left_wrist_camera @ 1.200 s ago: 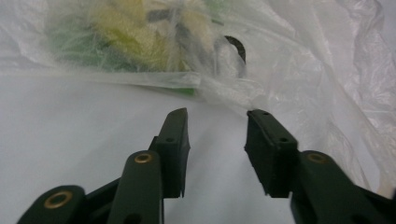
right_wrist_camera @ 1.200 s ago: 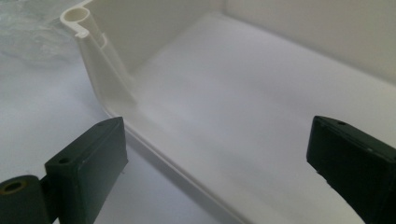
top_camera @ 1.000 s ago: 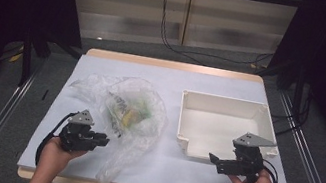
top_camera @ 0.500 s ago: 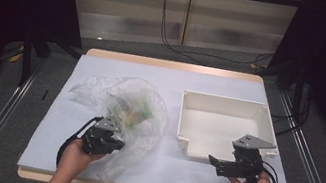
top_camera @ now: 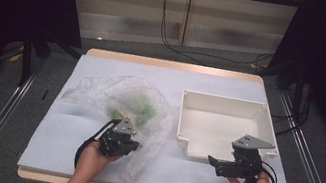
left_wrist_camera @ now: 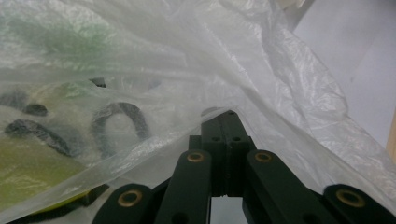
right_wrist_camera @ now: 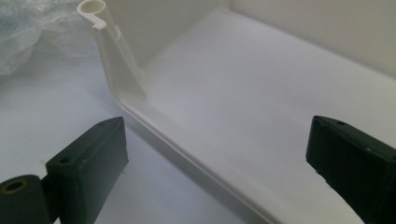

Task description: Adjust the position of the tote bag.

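Between closed left tongs, bag lengthwise left-right.

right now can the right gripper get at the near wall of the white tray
Probably yes. The right gripper has its jaws open, standing either side of the white tray's low near wall, and nothing lies between them and it. The plastic bag sits off to the side.

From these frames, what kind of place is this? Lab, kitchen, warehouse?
Most likely a lab data-collection station. A padded table sits between dark curtains, with cables trailing across the floor behind. On it lie a clear plastic bag and a white tray, worked with handheld grippers.
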`<action>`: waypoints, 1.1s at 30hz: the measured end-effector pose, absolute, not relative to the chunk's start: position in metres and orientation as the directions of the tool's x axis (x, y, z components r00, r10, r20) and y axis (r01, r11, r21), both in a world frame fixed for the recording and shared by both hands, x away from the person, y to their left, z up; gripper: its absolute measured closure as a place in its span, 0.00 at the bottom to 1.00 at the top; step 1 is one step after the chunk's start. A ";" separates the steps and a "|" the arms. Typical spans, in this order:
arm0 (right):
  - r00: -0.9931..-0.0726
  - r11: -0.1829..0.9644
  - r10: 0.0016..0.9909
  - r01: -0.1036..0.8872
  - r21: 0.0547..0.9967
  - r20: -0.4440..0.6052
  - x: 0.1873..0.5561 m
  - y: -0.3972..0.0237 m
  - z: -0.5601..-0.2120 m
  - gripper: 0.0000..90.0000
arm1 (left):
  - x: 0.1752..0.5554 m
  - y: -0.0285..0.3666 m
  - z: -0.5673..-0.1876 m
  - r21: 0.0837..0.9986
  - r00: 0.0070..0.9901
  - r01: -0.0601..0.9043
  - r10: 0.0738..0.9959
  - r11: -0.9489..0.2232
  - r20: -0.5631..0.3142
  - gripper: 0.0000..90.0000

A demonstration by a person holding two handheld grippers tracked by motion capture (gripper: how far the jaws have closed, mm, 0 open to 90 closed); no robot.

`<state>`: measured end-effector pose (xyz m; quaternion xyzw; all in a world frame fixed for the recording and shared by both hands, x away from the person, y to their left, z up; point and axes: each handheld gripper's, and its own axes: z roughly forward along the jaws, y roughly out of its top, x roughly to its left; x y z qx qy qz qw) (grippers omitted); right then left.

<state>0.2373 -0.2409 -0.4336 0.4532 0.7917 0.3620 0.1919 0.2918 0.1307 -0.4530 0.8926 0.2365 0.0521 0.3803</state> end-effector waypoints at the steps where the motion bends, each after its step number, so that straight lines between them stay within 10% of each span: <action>1: -0.518 0.329 0.855 0.576 0.749 0.023 0.238 -0.241 -0.434 0.06 | 0.292 0.130 -0.453 0.705 0.882 0.384 0.463 -0.596 -0.089 1.00; 9: -0.512 0.323 0.858 0.588 0.742 0.032 0.239 -0.241 -0.435 0.06 | 0.290 0.130 -0.454 0.719 0.882 0.386 0.461 -0.579 -0.103 0.99; 26: -0.547 0.349 0.837 0.568 0.745 0.025 0.250 -0.230 -0.433 0.07 | 0.278 0.190 -0.441 0.710 0.778 0.484 0.624 -0.511 -0.081 0.60; 33: -0.565 0.362 0.825 0.559 0.746 0.024 0.254 -0.223 -0.433 0.07 | 0.282 0.233 -0.444 0.709 0.685 0.543 0.725 -0.449 -0.065 0.63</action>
